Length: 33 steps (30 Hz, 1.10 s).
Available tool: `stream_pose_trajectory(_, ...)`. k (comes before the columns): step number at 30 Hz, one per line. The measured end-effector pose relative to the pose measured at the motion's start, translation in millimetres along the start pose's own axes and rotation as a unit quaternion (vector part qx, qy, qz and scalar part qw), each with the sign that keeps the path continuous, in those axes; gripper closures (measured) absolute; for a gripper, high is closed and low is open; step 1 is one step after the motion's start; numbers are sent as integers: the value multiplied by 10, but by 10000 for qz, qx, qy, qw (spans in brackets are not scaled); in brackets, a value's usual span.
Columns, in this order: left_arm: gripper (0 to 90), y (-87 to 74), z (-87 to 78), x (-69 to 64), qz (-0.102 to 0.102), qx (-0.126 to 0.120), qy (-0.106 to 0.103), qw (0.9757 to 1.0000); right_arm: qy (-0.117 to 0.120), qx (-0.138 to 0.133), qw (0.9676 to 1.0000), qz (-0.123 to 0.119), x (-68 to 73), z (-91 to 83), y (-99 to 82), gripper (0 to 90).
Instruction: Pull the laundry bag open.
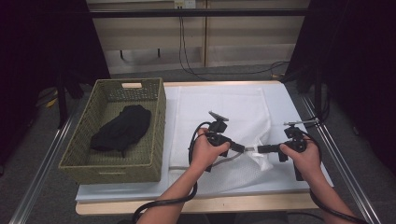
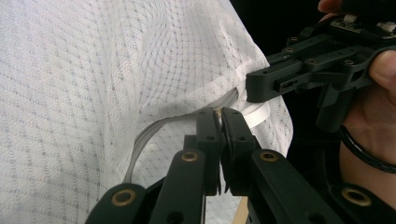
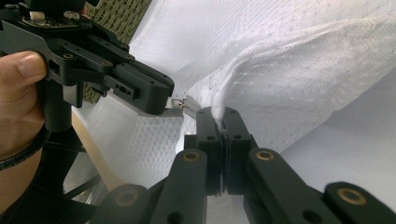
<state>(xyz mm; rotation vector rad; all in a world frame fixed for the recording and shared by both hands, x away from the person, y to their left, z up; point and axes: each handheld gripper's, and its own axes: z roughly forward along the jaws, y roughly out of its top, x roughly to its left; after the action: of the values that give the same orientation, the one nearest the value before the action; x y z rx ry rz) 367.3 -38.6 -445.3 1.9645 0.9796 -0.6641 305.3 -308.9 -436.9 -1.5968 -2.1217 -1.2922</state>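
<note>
A white mesh laundry bag (image 1: 219,116) lies on the white table cover, its near right corner lifted. My left gripper (image 1: 243,148) is shut on the bag's small metal zipper pull (image 3: 180,103), with the white zipper tape (image 2: 149,133) curving away from its closed tips (image 2: 219,112). Facing it tip to tip, my right gripper (image 1: 259,149) is shut on a bunched fold of the mesh (image 3: 261,79) just beside the zipper; its jaws (image 3: 222,112) pinch the cloth edge. Each gripper shows in the other's view: the right one (image 2: 261,86), the left one (image 3: 159,93).
A woven basket (image 1: 112,163) stands at the table's left with a black garment (image 1: 122,128) inside. The white cover (image 1: 289,116) reaches the right edge. The wooden table edge (image 1: 196,203) runs along the front. Cables trail from both grippers toward the person.
</note>
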Motion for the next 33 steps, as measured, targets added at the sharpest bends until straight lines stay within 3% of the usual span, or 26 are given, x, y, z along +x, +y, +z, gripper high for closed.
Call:
stream_pose_trajectory(9, 867, 3, -18, 13, -24, 67, -31, 10000, 76, 11, 10000, 63, -19, 4, -7, 893)
stream_pose_trajectory(10, 867, 7, -34, 25, 65, 103, 44, 9999, 66, 12, 10000, 64, -22, 4, -7, 893)
stream_pose_trajectory(12, 867, 8, -50, 33, -32, 77, -69, 9999, 68, 23, 9999, 130, -40, -15, -9, 893)
stream_pose_trajectory(16, 867, 9, -47, 25, 16, 108, -47, 9999, 66, -15, 10000, 73, -32, -21, -11, 893)
stream_pose_trajectory(18, 867, 4, -47, 28, -75, 68, -96, 9999, 75, -11, 9999, 77, -37, -19, -11, 893)
stream_pose_trajectory(20, 867, -1, -54, 30, -78, 89, -16, 9999, 34, 3, 10000, 71, -42, -19, -14, 893)
stream_pose_trajectory(26, 867, -19, -94, 44, -113, 80, -93, 9999, 85, -44, 9998, 148, -79, -52, -21, 893)
stream_pose_trajectory(33, 867, -25, -89, 41, -30, 151, 14, 9999, 33, 45, 9999, 162, -69, -39, -23, 893)
